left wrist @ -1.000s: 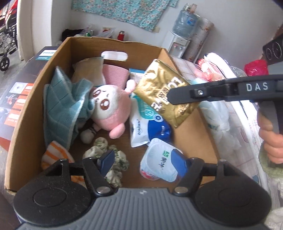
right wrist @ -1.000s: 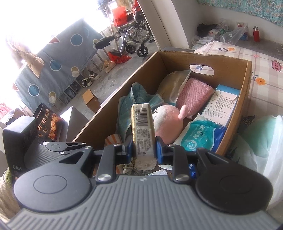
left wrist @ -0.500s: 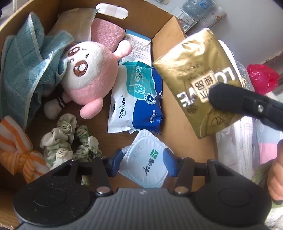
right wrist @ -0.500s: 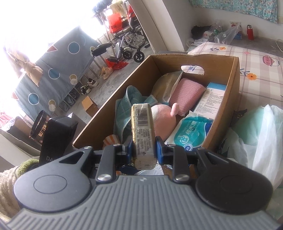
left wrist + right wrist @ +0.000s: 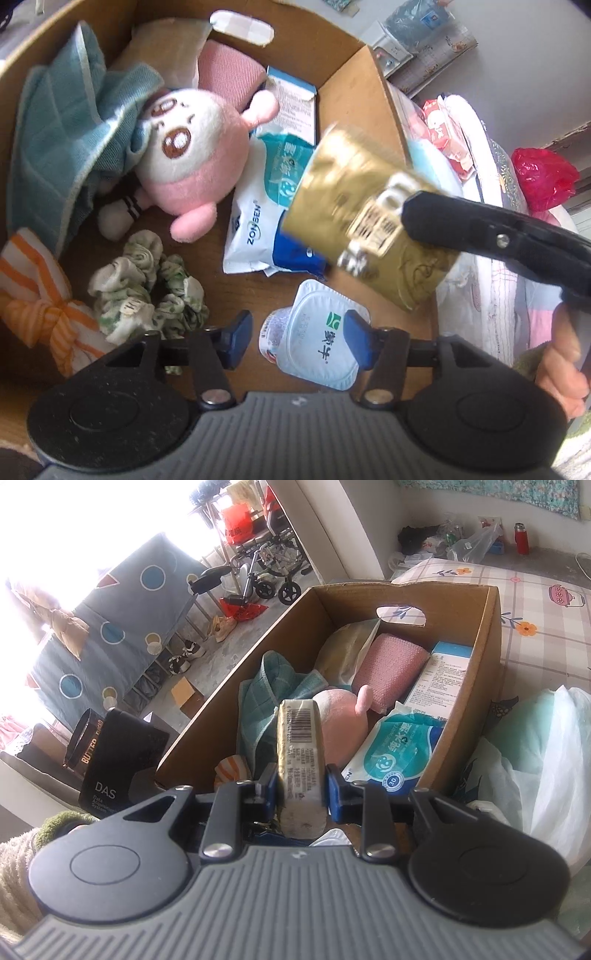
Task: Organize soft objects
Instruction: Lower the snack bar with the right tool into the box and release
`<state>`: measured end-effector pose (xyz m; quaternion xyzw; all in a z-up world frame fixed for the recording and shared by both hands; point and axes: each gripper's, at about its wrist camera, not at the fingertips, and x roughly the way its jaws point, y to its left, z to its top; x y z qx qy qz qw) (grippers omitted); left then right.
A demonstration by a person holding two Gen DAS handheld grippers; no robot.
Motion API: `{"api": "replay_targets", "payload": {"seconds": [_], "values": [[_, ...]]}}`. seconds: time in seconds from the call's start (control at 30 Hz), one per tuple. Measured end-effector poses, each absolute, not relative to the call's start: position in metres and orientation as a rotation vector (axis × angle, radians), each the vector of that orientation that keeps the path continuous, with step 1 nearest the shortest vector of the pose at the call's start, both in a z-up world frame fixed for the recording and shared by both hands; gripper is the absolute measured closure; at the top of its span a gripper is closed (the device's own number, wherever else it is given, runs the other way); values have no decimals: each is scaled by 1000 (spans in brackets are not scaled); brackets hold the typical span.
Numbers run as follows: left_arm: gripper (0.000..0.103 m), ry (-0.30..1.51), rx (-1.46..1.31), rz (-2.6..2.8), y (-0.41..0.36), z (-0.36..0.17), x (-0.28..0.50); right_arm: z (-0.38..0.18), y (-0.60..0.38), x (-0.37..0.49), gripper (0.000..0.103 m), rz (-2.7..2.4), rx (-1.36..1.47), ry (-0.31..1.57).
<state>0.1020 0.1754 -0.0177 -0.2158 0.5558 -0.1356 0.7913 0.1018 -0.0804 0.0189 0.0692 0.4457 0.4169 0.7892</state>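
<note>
A brown open-topped cardboard box (image 5: 347, 99) with an oval handle cutout in its far wall takes up most of both views and stands on a checked floral cloth (image 5: 532, 590). Inside it, along the left wall, a teal waffle-weave towel (image 5: 62, 125) lies partly draped over a pink and white round-headed plush toy (image 5: 192, 155). Behind the toy, a pink textured cloth roll (image 5: 229, 74) leans against the far wall beside a light blue printed carton (image 5: 295, 103). A white and blue soft pack of wet wipes (image 5: 266, 206) lies flat in the middle of the box floor, right of the toy. A white and orange striped knotted cloth (image 5: 40, 299) sits in the near left corner, with a bunch of green-patterned white scrunchies (image 5: 144, 291) just beside it.

The right gripper (image 5: 301, 790) pinches a gold foil soft packet (image 5: 362, 229) by its edge, jaws pressed onto it, holding it in the air over the right side of the box above the wipes. The left gripper (image 5: 297, 338) hangs low over the box floor with its jaws spread on either side of a small white foil-lidded cup (image 5: 314, 347) with a green logo; I cannot tell whether the blue pads touch it.
</note>
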Motion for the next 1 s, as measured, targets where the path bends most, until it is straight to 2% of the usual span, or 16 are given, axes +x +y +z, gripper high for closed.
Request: {"api": "replay_targets", "payload": {"seconds": [0.03,0.17,0.57,0.83,1.0], "values": [[37,1169,-460,-281,179,-10,97,19,-79,102,77,899,152,961],[32,1078,-451,-211,196,10,72,18,-70,104,76,912,173,975],[32,919,-506,-50,243,36,32,-3,-35,94,76,943,166,1064],[32,896,-551,-27,257,36,24,0,-25,91,76,1021,151,1146],[32,898,-558,-30,258,31,26,-16,-15,110,76,965,78,1228]]}}
